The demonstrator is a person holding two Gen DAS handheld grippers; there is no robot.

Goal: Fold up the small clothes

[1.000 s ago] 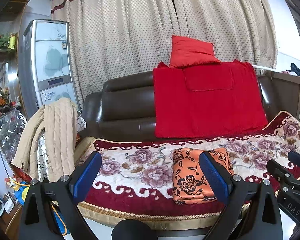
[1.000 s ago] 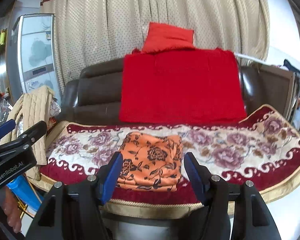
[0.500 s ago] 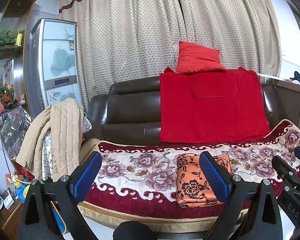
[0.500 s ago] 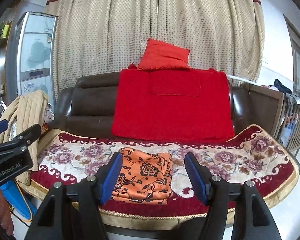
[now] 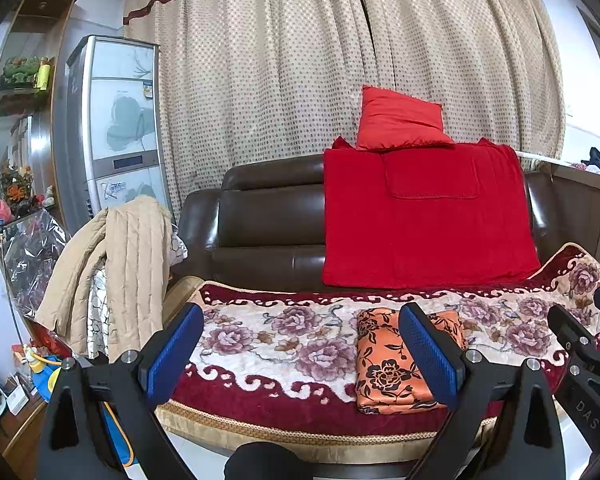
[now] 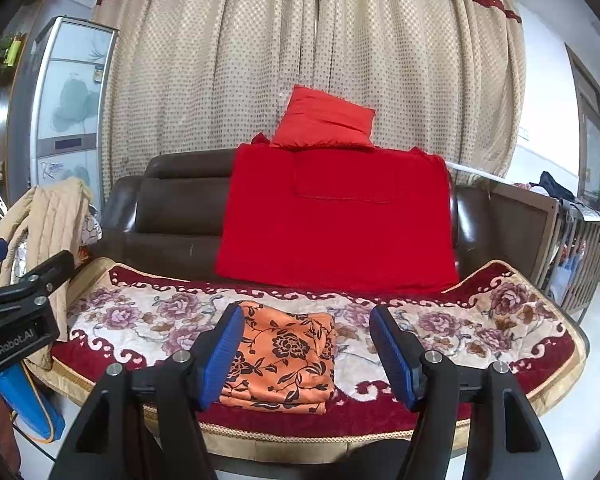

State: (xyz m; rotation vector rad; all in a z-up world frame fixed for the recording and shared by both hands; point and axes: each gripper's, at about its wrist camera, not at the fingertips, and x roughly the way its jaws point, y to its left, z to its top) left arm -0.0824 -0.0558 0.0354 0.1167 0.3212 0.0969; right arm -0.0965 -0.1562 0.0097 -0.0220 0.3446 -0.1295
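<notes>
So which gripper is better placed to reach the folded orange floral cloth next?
Right, probably. The orange floral cloth sits framed between the right gripper and its open jaws, nearly centred. In the left gripper view it lies off to the right, partly behind one jaw.

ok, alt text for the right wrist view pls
A folded orange floral garment lies on the flowered cover of a brown leather sofa, seen between the open right tool. Behind it are a red blanket and a red cushion; the left tool shows at the frame's left edge.
</notes>
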